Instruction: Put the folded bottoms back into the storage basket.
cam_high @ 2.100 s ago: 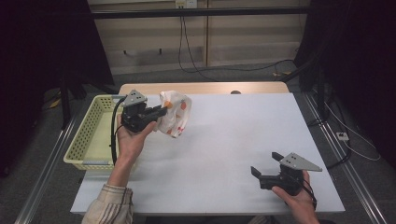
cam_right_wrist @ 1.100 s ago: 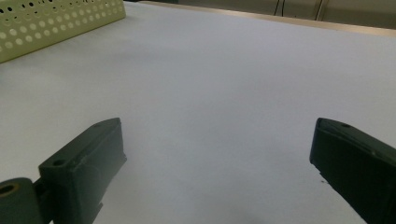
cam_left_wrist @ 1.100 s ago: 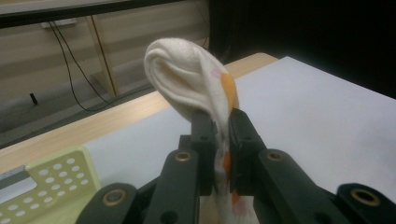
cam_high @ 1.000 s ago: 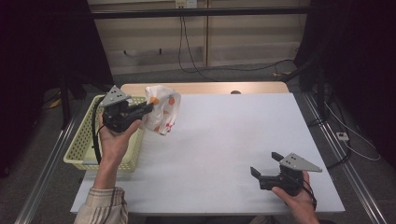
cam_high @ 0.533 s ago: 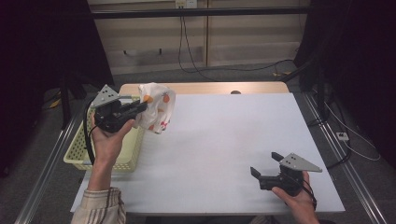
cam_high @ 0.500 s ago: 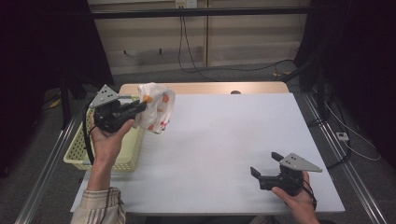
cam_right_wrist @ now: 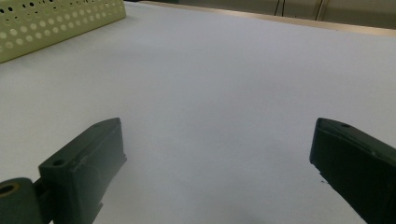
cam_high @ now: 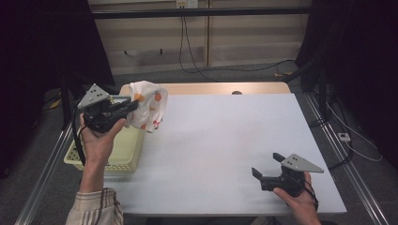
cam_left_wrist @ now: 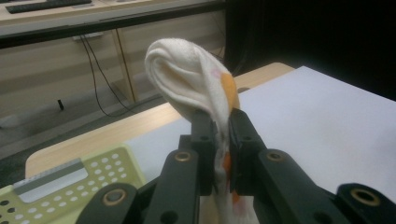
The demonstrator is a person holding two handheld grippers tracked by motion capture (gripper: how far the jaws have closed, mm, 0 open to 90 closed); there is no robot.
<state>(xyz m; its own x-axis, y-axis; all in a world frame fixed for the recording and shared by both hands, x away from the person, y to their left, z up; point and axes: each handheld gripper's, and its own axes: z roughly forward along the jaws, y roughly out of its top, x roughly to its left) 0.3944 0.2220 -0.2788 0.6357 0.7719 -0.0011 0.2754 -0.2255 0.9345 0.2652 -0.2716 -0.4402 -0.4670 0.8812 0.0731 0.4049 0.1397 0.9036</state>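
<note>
1. Gripping a white cloth with orange spots [cam_high: 148, 105], the left gripper [cam_high: 129, 107] is held up in the air at the far left of the table, its two black jaws pinched tight on the fabric.
2. Seen from the left gripper view, the cloth [cam_left_wrist: 196, 84] bulges in a rounded fold above the jaw tips, with an orange patch at the pinch, and more fabric hangs down between the jaws.
3. Beneath the left hand [cam_high: 98, 140] sits a pale yellow-green perforated plastic basket [cam_high: 124, 154] at the table's left edge; the cloth hangs above its right rim and the white table surface [cam_high: 220, 140].
4. At the near right corner, the right hand [cam_high: 300, 201] holds the right gripper [cam_high: 265, 165] low over the table, well apart from the cloth.
5. From the right gripper view, its jaws stand wide apart with nothing between them, above bare white table [cam_right_wrist: 224, 93]; the basket's wall [cam_right_wrist: 56, 23] shows at the far left.
</note>
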